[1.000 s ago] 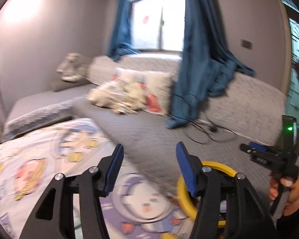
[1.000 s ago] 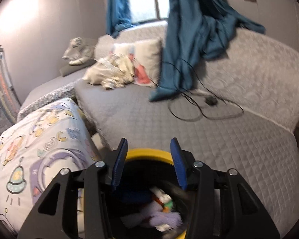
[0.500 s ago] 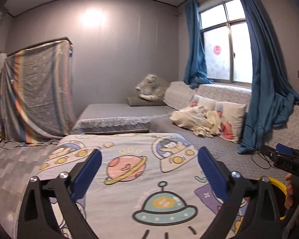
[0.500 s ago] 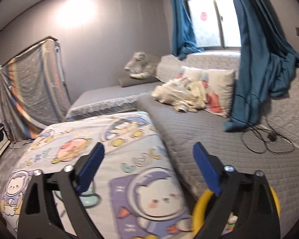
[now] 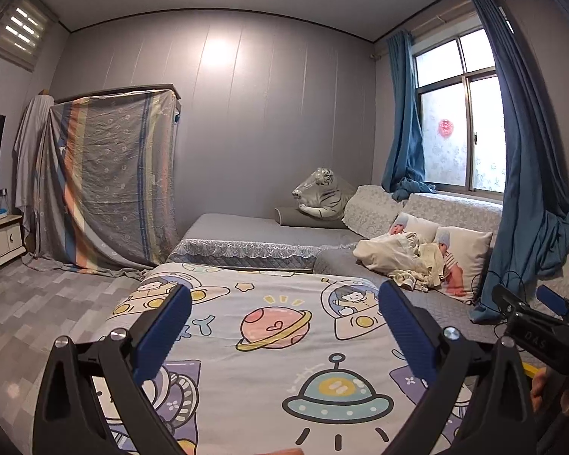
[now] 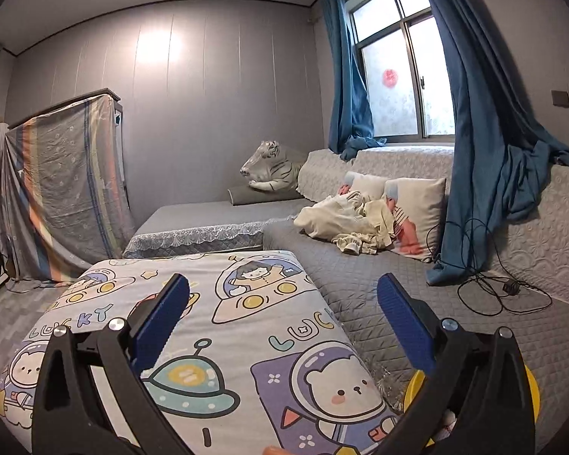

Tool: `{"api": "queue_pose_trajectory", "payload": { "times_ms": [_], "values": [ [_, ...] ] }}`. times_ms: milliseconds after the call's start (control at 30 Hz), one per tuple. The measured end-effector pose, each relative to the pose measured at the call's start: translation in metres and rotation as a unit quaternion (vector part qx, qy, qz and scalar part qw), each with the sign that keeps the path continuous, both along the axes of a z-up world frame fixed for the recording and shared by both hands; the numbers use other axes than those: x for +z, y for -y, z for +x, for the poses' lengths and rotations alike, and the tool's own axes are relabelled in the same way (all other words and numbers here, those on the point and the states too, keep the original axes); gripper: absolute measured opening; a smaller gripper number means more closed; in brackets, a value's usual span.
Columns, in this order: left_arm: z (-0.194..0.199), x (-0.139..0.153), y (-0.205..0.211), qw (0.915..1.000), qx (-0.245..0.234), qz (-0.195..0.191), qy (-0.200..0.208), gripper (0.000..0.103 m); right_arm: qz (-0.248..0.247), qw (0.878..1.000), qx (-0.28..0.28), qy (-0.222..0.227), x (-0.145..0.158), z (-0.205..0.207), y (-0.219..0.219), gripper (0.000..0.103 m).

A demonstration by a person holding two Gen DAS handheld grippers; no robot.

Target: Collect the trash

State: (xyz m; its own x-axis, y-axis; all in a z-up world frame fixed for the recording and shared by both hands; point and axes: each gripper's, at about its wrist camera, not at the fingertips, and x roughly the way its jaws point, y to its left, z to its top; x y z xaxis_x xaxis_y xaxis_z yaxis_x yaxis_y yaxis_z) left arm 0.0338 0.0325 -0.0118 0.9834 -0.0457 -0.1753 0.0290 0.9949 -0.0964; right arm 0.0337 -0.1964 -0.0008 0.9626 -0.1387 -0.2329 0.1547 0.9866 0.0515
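Both grippers stand spread wide with nothing between the blue pads: the left gripper (image 5: 284, 326) and the right gripper (image 6: 282, 322) each look out level over a padded surface under a cartoon space-print cover (image 6: 246, 326), and the jaws of both have just been opening, the left settling first and the right a little after. The yellow-rimmed round trash bin (image 6: 413, 381) sits low at the right edge of the right wrist view, just beside the printed cover and against the grey quilted sofa seat (image 6: 398, 276), mostly hidden behind the right gripper's finger; a little light-coloured material shows inside it. In the left wrist view only a sliver of yellow rim (image 5: 527, 369) shows. No loose trash is plain on the cover or the floor; the cream bundle of cloth (image 6: 345, 223) by the printed cushions and the black cable (image 6: 493, 295) on the seat look like belongings, not litter. The step in hand seems to be a search for the next piece, so it would pay to sweep both views slowly across the cover, seat and floor, keep the jaws wide, and stay near the bin so the carry back is short
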Motion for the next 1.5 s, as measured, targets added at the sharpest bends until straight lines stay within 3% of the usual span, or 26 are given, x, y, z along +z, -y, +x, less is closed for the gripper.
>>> {"api": "queue_pose_trajectory", "payload": {
  "times_ms": [1500],
  "values": [
    [-0.001, -0.006, 0.007, 0.9997, -0.007, -0.019, -0.01, 0.095, 0.015, 1.0, 0.008, -0.019, -0.011, -0.002, 0.003, 0.095]
  ]
}}
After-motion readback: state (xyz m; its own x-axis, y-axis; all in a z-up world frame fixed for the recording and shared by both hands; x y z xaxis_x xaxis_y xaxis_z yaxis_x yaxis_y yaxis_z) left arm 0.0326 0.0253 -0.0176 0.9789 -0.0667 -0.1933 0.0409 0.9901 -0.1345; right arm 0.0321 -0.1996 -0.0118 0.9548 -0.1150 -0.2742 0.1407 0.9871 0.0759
